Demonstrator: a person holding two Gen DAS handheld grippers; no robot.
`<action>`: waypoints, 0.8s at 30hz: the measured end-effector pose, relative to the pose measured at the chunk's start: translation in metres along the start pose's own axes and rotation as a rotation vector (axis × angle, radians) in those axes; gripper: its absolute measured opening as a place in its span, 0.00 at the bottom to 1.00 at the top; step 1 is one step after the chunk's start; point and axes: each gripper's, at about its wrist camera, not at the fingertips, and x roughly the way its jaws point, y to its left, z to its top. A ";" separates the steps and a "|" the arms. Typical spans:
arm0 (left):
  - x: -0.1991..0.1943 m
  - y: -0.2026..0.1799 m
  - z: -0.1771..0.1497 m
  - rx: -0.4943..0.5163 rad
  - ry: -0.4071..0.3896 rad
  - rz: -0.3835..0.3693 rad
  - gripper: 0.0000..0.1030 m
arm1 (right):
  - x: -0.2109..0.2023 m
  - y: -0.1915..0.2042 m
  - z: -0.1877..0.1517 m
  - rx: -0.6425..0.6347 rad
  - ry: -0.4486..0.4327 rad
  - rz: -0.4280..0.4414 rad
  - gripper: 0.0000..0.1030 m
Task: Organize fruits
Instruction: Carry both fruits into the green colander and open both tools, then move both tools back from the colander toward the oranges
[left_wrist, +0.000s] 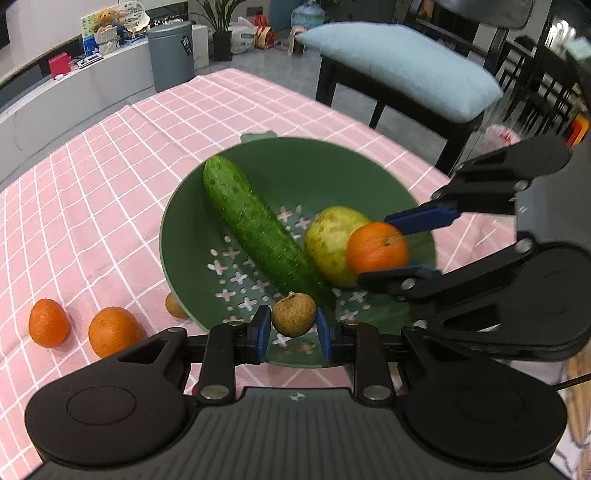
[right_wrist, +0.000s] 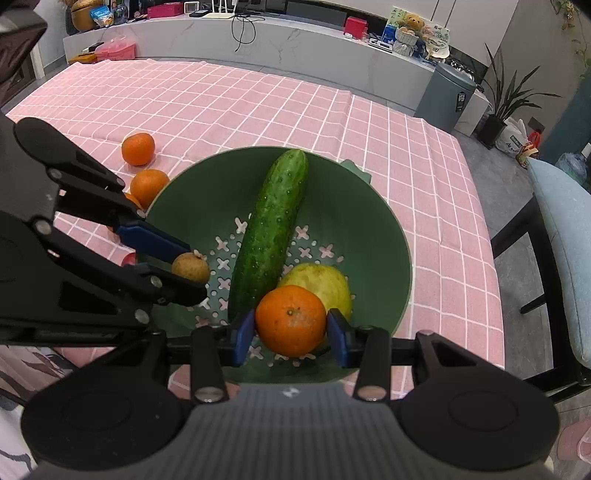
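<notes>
A green colander bowl (left_wrist: 295, 162) (right_wrist: 373, 221) sits on the pink checked tablecloth. In it lie a cucumber (left_wrist: 255, 225) (right_wrist: 271, 229) and a yellow-green pear (left_wrist: 328, 243) (right_wrist: 325, 282). My left gripper (left_wrist: 293, 326) (right_wrist: 184, 264) is shut on a small brown longan (left_wrist: 293, 314) (right_wrist: 190, 266) above the bowl's near rim. My right gripper (right_wrist: 290, 328) (left_wrist: 402, 247) is shut on an orange tangerine (right_wrist: 290, 319) (left_wrist: 376, 247) held over the bowl beside the pear.
Two tangerines (left_wrist: 48, 323) (left_wrist: 112, 330) lie on the cloth left of the bowl, also in the right wrist view (right_wrist: 138, 147) (right_wrist: 147, 186). Another longan (left_wrist: 173, 306) lies by the bowl's rim. A chair with a blue cushion (left_wrist: 402, 62) stands past the table edge.
</notes>
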 end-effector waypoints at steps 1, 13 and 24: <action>0.002 -0.001 0.000 0.006 0.002 0.007 0.29 | 0.000 -0.001 0.000 0.003 0.002 0.004 0.39; -0.004 -0.005 -0.001 0.021 -0.018 0.049 0.46 | -0.013 -0.004 -0.001 0.014 -0.033 -0.020 0.47; -0.054 0.011 -0.007 -0.042 -0.155 0.101 0.52 | -0.048 0.004 0.001 0.052 -0.187 -0.041 0.63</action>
